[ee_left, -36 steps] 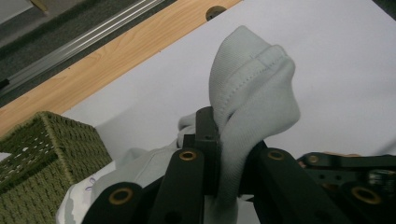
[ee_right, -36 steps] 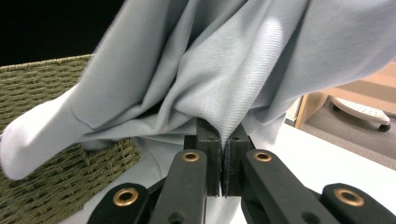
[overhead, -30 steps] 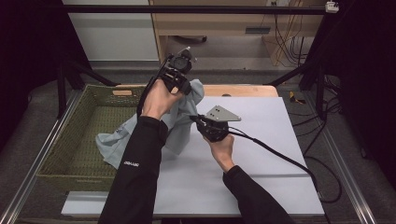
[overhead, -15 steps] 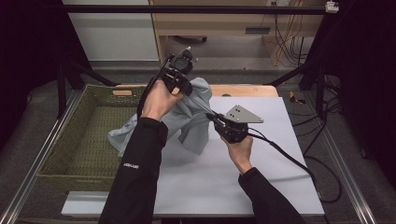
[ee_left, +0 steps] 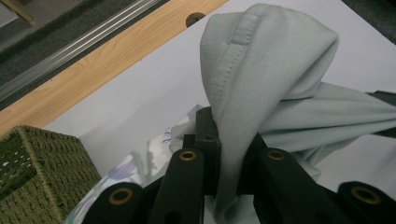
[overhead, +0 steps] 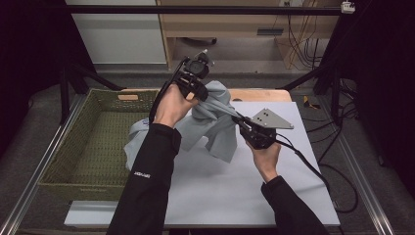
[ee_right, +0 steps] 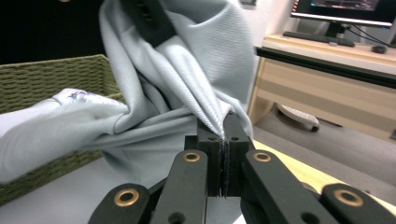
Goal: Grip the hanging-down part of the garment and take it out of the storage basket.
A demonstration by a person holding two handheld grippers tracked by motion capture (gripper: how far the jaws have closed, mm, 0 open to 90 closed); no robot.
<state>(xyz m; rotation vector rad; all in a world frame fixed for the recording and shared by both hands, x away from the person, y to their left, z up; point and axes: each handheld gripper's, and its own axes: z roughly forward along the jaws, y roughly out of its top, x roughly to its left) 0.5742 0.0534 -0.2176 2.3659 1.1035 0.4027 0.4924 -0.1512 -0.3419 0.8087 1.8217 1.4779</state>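
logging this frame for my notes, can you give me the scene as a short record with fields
garment: pale grey-green top, lifted and stretched between both grippers
left gripper: raised, jaws shut on a hemmed edge of the top
right gripper: lower, jaws shut on a fold of the top
basket: green woven basket at the table's left, part of the top trailing over its rim
surface: white table

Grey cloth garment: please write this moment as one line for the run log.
left gripper: shut on light grey cloth garment | right gripper: shut on it | garment: stretched between them above white table
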